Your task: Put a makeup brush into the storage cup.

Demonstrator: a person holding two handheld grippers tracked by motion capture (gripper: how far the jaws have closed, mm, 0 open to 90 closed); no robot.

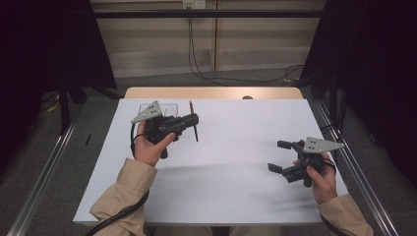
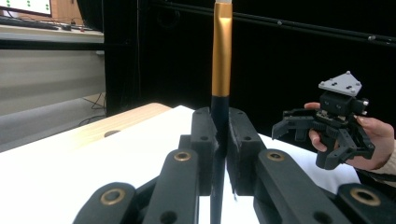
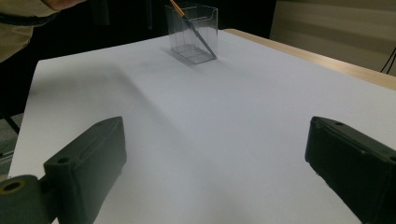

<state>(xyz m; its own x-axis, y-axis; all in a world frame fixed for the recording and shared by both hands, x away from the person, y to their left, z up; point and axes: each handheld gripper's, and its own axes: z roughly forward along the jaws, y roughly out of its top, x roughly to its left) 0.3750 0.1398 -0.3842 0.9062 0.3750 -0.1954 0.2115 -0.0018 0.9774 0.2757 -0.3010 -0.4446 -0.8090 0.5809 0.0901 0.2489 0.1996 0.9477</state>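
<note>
So from where I'm sitting, the big thing is the desk (image 1: 231, 162), one of them, white top, and basically bare apart from one clear plastic box (image 3: 192, 31) sitting near its far left corner. That box is my landmark. The left tongs (image 1: 193, 119) hover just to the right of the box and are clamped tight on a single brush (image 2: 221, 56), or pen, hard to say: dark lower shaft, gold-orange band higher up, and the tip is cut off at the top of the left gripper view so I can't tell what it ends in. In the right gripper view the shaft looks like it leans across the box, but I honestly can't tell if the lower end is inside it or just in front of it. The right tongs (image 1: 279, 156) are spread wide with nothing between them, well away from the box, down toward the near right side of the desk. What worries me: the box looks light and nothing is holding it, so I'd guess any sideways nudge from the shaft tips it or skates it off toward the edge. Also the grip is on a thin round shaft, so it could swivel in the jaws. Count: one desk, one box, two tongs, one brush.
</note>
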